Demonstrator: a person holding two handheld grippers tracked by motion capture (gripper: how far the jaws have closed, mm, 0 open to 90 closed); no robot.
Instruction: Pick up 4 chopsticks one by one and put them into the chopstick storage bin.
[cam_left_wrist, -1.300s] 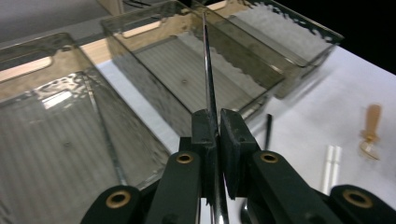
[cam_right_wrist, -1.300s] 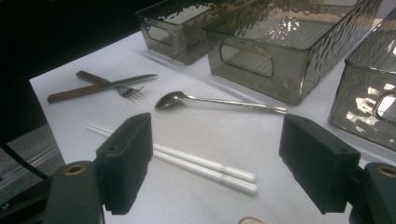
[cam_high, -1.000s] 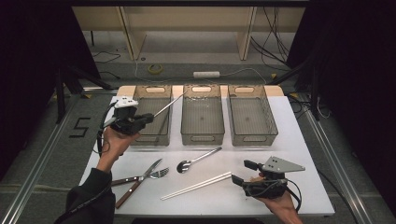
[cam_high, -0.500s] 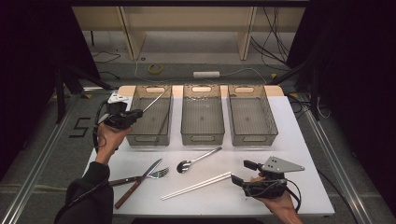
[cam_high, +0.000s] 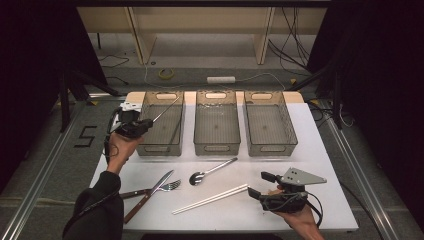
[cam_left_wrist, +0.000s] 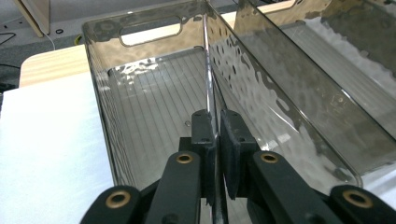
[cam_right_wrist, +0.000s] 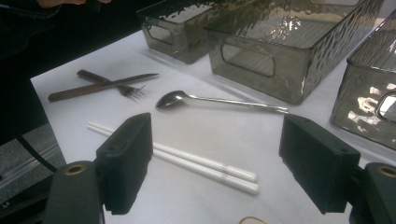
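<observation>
Pinching a thin metal utensil (cam_left_wrist: 207, 70) between the pads of the left gripper (cam_left_wrist: 216, 126), jaws drawn nearly together on the stem, gripping it low and leaving most of its length sticking out ahead

Hanging just over the near left corner of the left bin (cam_high: 160, 149), with the utensil slanting across the bin's open top toward its far right wall, tip above the floor and apparently not resting on it

Resting well to the right of the left bin and nearer the person: the right gripper (cam_right_wrist: 219, 140), jaws spread wide and gripping nothing, above a pair of white chopsticks (cam_right_wrist: 187, 158)

Lying in front of the left bin on the white table (cam_high: 320, 150): a spoon (cam_high: 212, 171), a fork (cam_high: 167, 186) and a wooden-handled knife (cam_high: 150, 192), the last two crossing

Risks, judging from this pose:
- catching the long free end on the left bin's far right wall or rim while lowering, levering the stem out of the narrow pinch
- letting go too high, sending the utensil bouncing or clattering, perhaps ending propped on the rim rather than flat inside
- drifting rightward and dropping into the middle bin (cam_high: 216, 148) just beside the left bin
- nudging the light left bin with the jaws and shifting it out of its row
</observation>
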